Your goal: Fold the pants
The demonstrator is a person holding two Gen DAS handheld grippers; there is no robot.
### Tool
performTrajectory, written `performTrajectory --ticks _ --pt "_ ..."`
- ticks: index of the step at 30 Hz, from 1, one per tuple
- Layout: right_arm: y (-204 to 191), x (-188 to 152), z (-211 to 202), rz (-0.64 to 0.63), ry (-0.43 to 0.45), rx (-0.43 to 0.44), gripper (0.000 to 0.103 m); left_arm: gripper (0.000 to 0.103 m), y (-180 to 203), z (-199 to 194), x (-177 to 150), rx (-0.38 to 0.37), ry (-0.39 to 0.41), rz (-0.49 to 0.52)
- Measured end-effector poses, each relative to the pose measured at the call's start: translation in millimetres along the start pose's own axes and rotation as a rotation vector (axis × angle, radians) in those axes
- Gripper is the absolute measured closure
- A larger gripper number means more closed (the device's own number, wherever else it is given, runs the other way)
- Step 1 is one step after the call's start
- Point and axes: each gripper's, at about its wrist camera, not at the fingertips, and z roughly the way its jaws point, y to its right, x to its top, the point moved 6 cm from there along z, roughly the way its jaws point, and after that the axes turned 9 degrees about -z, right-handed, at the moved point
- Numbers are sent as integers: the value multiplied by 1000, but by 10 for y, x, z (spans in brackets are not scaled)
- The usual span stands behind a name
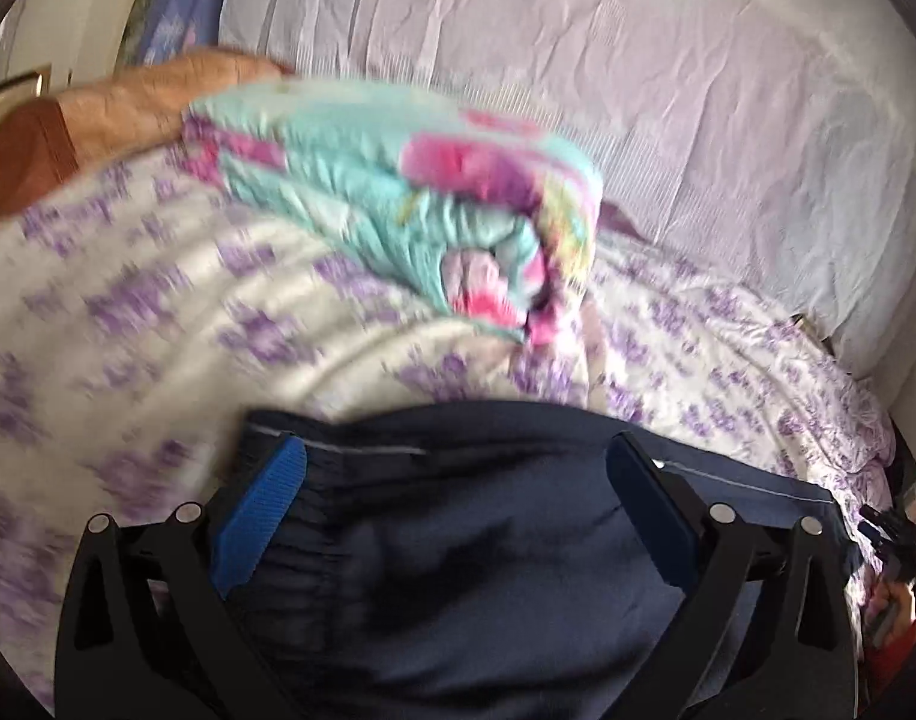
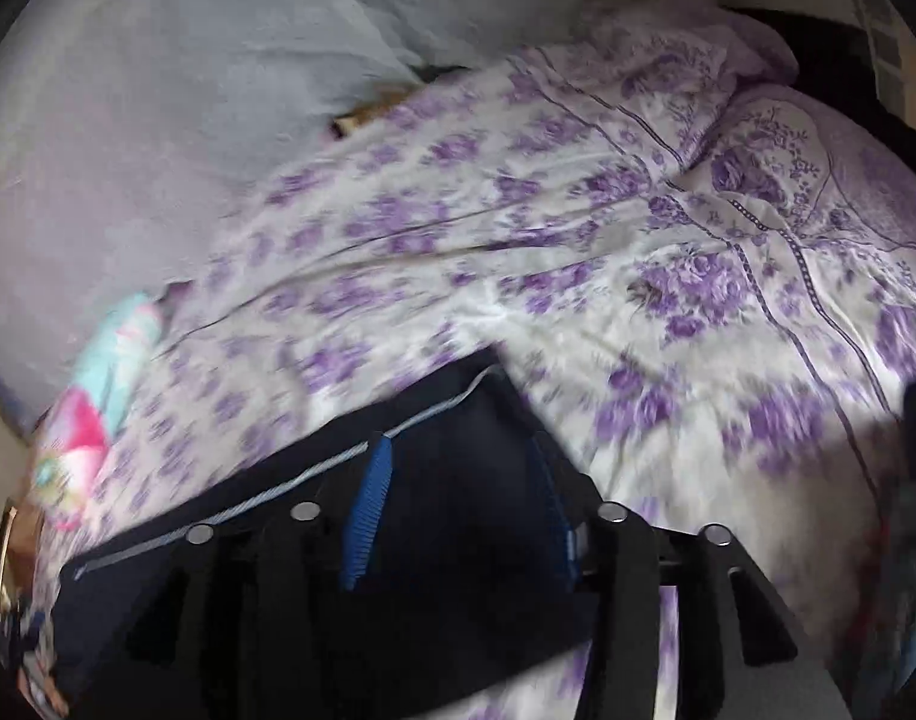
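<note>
Dark navy pants (image 1: 458, 570) with a thin grey piping line lie on a floral bedspread (image 1: 128, 312). My left gripper (image 1: 458, 444) hovers over them with its blue pads (image 1: 266, 516) set wide apart, and the cloth lies flat beneath, pinched by neither pad. In the right wrist view the same pants (image 2: 458, 540) run from lower left toward the centre, their piping edge slanting upward. My right gripper (image 2: 461, 441) stands over them with its jaws apart, and its pads (image 2: 368, 510) are not pressed on the cloth.
A folded turquoise and pink cloth (image 1: 410, 198) sits on the bed behind the pants, with a person's forearm (image 1: 158, 96) resting at its far side. Pale lilac bedding (image 1: 638, 90) rises at the back. The bedspread (image 2: 668, 276) stretches off to the right.
</note>
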Motion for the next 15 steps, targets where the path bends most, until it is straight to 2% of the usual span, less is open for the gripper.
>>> performTrajectory --ticks 2,3,5,6,7,9,11,13,15 --pt "-198 -207 -132 -77 -4 29 27 5 -69 9 3 38 -30 16" --pt "-271 -288 -100 -116 -27 30 24 5 -129 39 -3 64 -46 14" --pt "-378 -480 125 -199 -113 -2 20 5 -296 126 -24 112 -85 -32" --pt "-391 -569 282 -224 -172 -11 9 5 -391 199 -39 124 -129 -67" --pt "-468 -559 328 -263 -181 8 3 5 -460 256 -59 127 -156 -85" --pt "-536 -586 356 -309 -199 -20 3 5 -640 443 -103 154 -217 -124" --pt "-579 -605 374 -354 -208 -63 3 5 -650 488 -44 168 -202 -106" --pt "-568 -598 373 -339 -205 -46 3 5 -667 566 6 192 -210 -95" --pt "-495 -562 326 -285 -181 15 3 5 -657 567 72 153 -210 -106"
